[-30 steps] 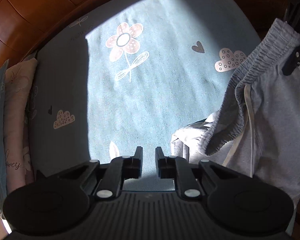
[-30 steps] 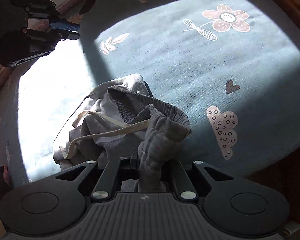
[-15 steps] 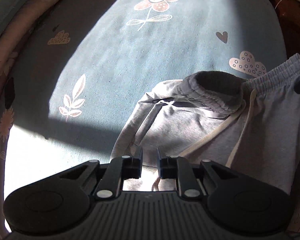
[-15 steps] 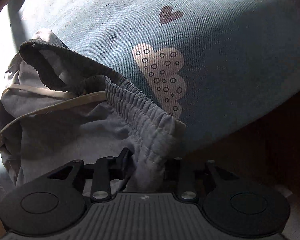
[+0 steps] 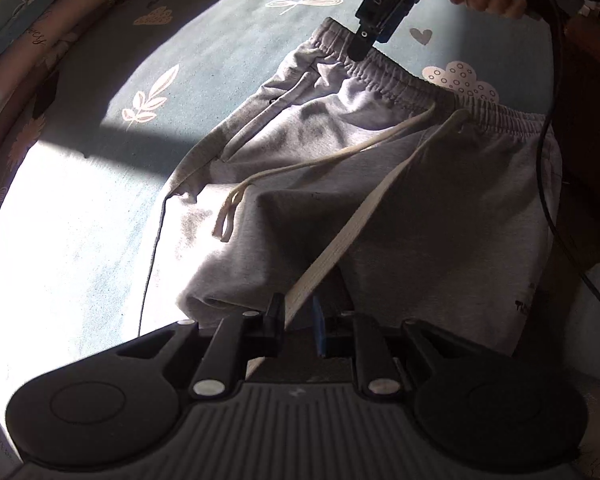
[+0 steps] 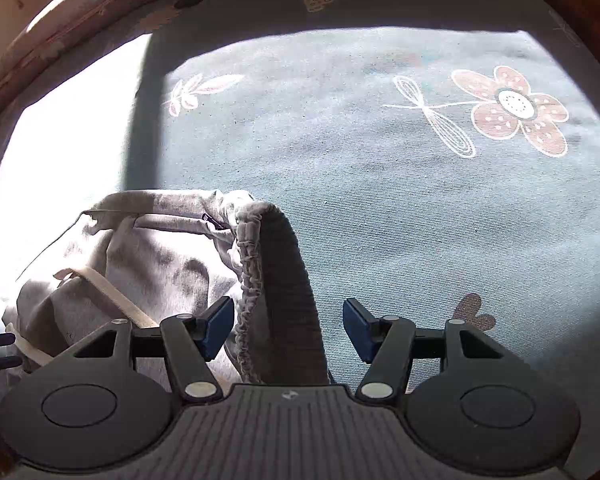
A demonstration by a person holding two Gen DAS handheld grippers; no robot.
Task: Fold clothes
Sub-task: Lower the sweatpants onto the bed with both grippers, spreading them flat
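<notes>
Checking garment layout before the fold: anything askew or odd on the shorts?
Yes. One drawstring of the grey shorts runs down between the left gripper fingers rather than lying loose. The waistband stands up, unflattened, between the right gripper fingers, which have just been opening.

Ahead of my right gripper (image 6: 288, 328) the blue bedsheet (image 6: 420, 220) lies bare and flat, free to pass over. The grey shorts (image 5: 420, 208) cover the near right part of the bed; their waistband (image 6: 284, 280) stands up between my right gripper's parted jaws. A drawstring (image 5: 340, 248) crosses my left gripper (image 5: 296, 320). Pillows (image 5: 28, 40) bound the left edge.
</notes>
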